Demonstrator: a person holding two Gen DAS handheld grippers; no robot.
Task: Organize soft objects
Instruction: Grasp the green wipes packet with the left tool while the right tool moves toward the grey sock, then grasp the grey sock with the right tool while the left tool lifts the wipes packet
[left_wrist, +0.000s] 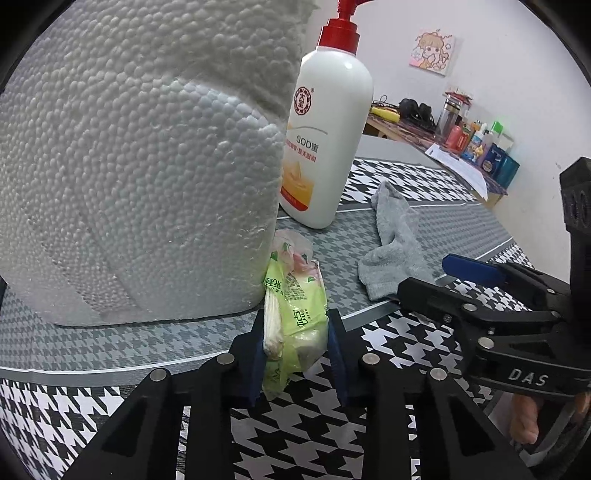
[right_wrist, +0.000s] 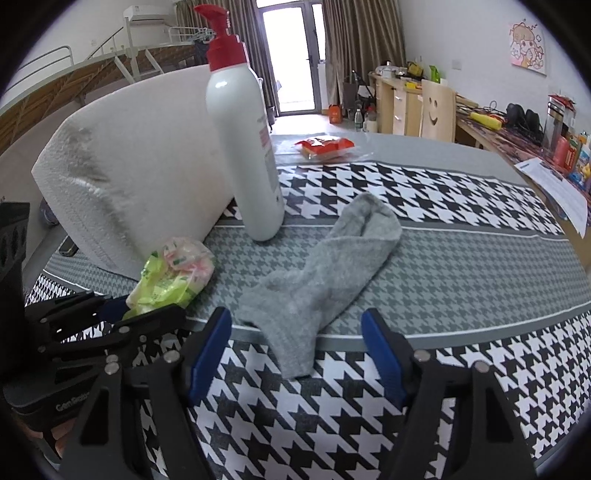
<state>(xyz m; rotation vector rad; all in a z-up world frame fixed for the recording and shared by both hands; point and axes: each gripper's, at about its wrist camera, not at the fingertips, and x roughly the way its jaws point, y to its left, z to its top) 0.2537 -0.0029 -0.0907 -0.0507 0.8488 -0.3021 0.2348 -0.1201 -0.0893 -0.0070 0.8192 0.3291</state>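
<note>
A green plastic tissue pack (left_wrist: 295, 306) stands on edge at the foot of a white foam box (left_wrist: 129, 166). My left gripper (left_wrist: 297, 350) is shut on the pack, its blue pads pressing both sides. In the right wrist view the same pack (right_wrist: 173, 273) shows crumpled at the left gripper's (right_wrist: 136, 312) tips. A grey sock (right_wrist: 325, 266) lies flat on the houndstooth tablecloth (right_wrist: 461, 369). My right gripper (right_wrist: 295, 350) is open and straddles the sock's near end, pads clear of the fabric. The left wrist view shows the sock (left_wrist: 395, 243) with the right gripper (left_wrist: 436, 280) at its near edge.
A tall white lotion bottle (right_wrist: 243, 147) with a red pump stands between the foam box (right_wrist: 140, 166) and the sock. A red snack packet (right_wrist: 325, 146) lies at the table's far side. A cluttered desk (right_wrist: 517, 133) runs along the right wall.
</note>
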